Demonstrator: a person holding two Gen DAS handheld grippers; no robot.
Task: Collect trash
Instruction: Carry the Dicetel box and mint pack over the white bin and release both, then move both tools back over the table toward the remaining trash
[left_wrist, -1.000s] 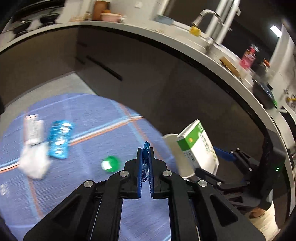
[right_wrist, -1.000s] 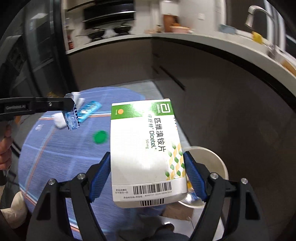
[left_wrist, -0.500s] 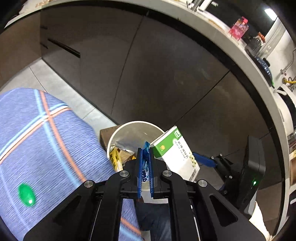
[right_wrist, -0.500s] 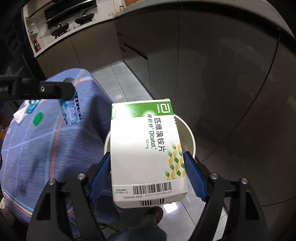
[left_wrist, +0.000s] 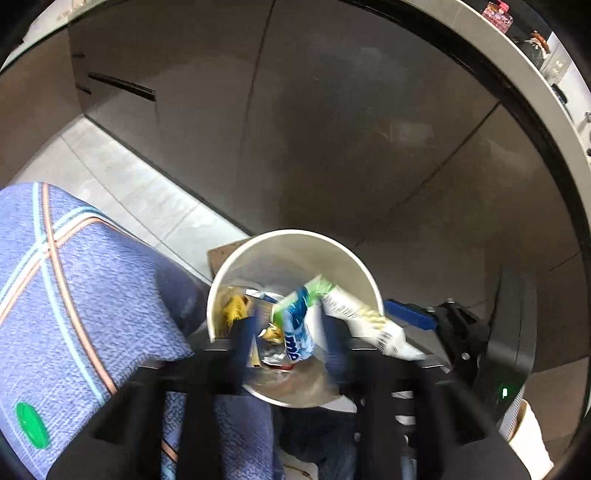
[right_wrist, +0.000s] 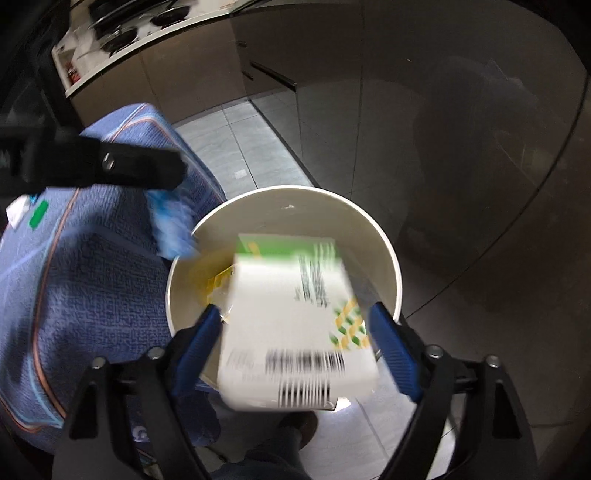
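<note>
2 grippers hang over 1 white bin (right_wrist: 384, 258). The right gripper (right_wrist: 295, 354) has just spread its jaws; 1 green-and-white medicine box (right_wrist: 295, 325) sits loose between them, blurred, barcode end nearest, long axis pointing away into the bin. The left gripper (left_wrist: 288, 350) has just opened too; 1 blue wrapper (left_wrist: 295, 328) drops free, lengthwise, into the bin among yellow scraps (left_wrist: 232, 310). Beside it lies a blue cloth (left_wrist: 74, 295) with 1 green cap (left_wrist: 31, 430); grey cabinets (left_wrist: 332, 129) stand beyond.

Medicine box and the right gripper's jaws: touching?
Apart. The right wrist view shows gaps on both sides between the blurred medicine box and the right gripper's just-opened jaws.
</note>
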